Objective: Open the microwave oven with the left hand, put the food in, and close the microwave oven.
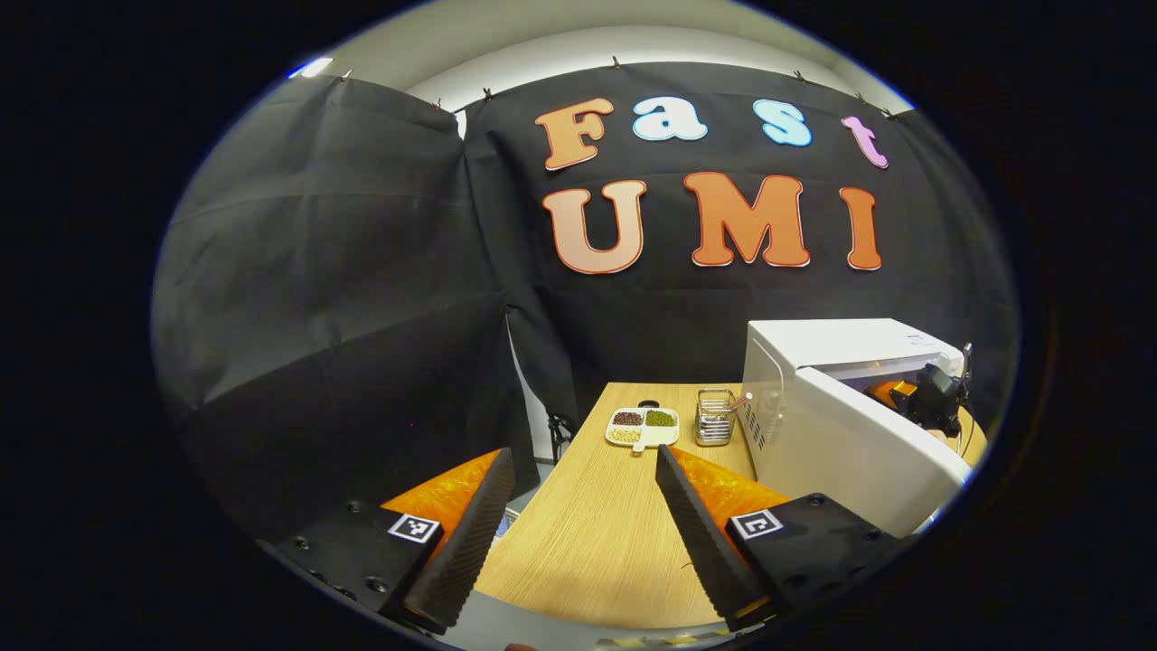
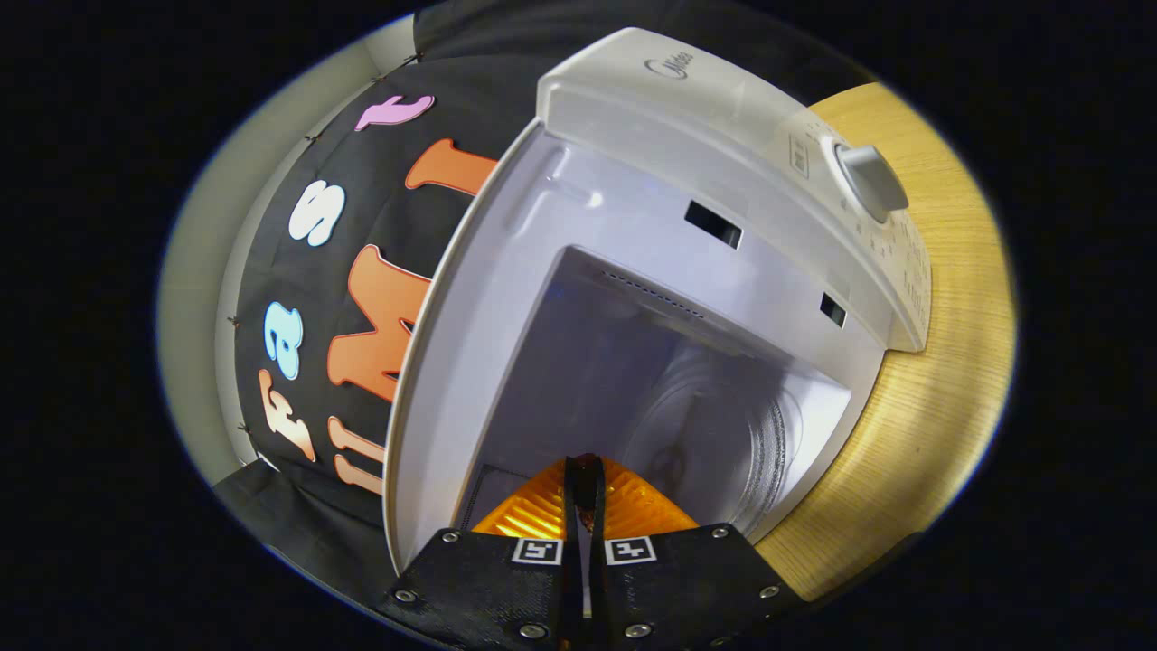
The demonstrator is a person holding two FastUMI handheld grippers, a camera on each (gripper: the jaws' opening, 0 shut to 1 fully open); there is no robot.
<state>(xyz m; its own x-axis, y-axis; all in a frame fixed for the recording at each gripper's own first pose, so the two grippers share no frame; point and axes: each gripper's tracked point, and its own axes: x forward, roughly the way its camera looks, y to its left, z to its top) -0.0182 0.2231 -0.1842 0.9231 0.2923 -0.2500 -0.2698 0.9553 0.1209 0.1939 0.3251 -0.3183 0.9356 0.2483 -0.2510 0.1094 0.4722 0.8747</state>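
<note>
We hold a two-finger gripper in each hand at a wooden table (image 1: 597, 533) in a booth. The left gripper (image 1: 578, 506) hovers over the near end of the table, its fingers spread wide and holding nothing. To the right stands a white microwave oven (image 1: 813, 362) with its door (image 1: 859, 452) swung open. The right gripper (image 2: 583, 493) is at the oven's mouth, its fingers pressed almost together; something thin and dark seems to be pinched at the tips, which may be the food, but the view there is too poor for us to be sure. Inside the oven we see the glass turntable (image 2: 723, 434), and nothing appears to rest on it yet. At the far end of the table sits a small white divided dish (image 1: 642, 426) with dark red, green and pale fillings in separate compartments, and just beside it on the right a small wire basket (image 1: 715, 418) holding what looks like a utensil. In our judgement, the risks now are the food slipping from so narrow a pinch before it reaches the turntable, or the right gripper knocking the oven frame on entry; and closing the door too soon could catch that gripper.
</note>
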